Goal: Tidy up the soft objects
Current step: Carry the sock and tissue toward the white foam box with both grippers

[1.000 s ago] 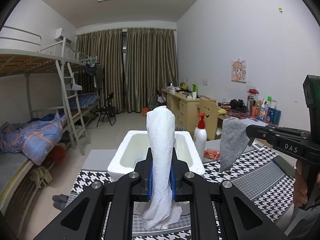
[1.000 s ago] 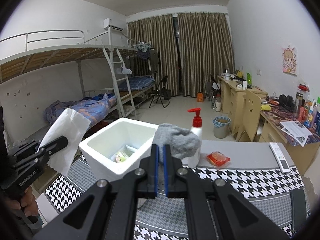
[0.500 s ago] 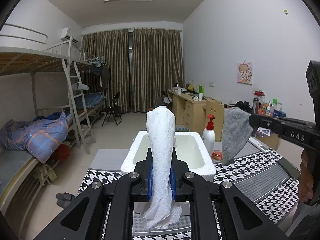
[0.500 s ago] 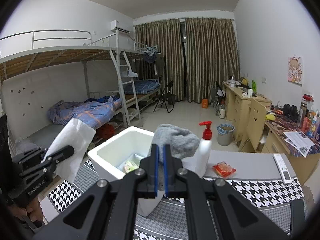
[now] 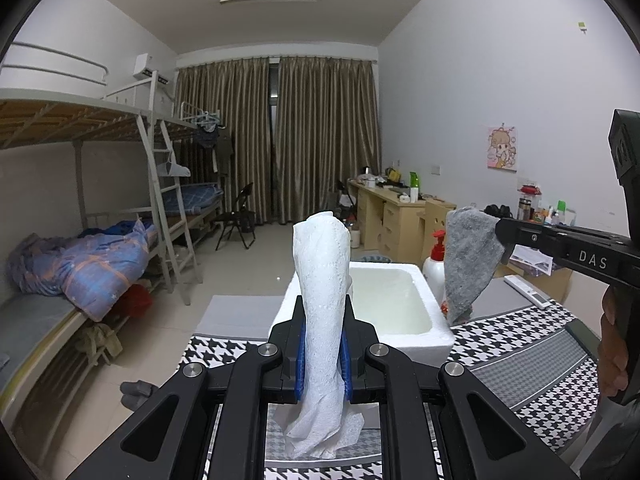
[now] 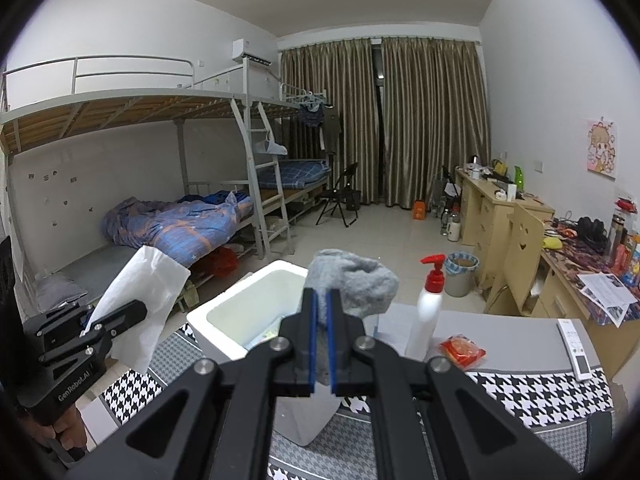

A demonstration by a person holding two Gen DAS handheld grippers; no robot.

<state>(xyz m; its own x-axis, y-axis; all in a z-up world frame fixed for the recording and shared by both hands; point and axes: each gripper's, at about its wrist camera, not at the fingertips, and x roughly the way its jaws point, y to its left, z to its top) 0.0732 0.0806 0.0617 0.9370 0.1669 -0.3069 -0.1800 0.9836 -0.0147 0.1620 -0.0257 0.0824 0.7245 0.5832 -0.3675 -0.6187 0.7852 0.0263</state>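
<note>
Both grippers rose higher | left gripper point(image 5: 322, 354) pinches white paper towel point(image 5: 322, 304) | right gripper point(image 6: 322, 354) pinches gray cloth point(image 6: 354, 282) | foam box point(image 6: 224, 320) waits, nothing dropped yet

I see white pump bottle with red nozzle point(image 6: 429, 312) right of jaws, red snack packet point(image 6: 462, 351) beside it, white remote control point(image 6: 575, 354) far right.
</note>
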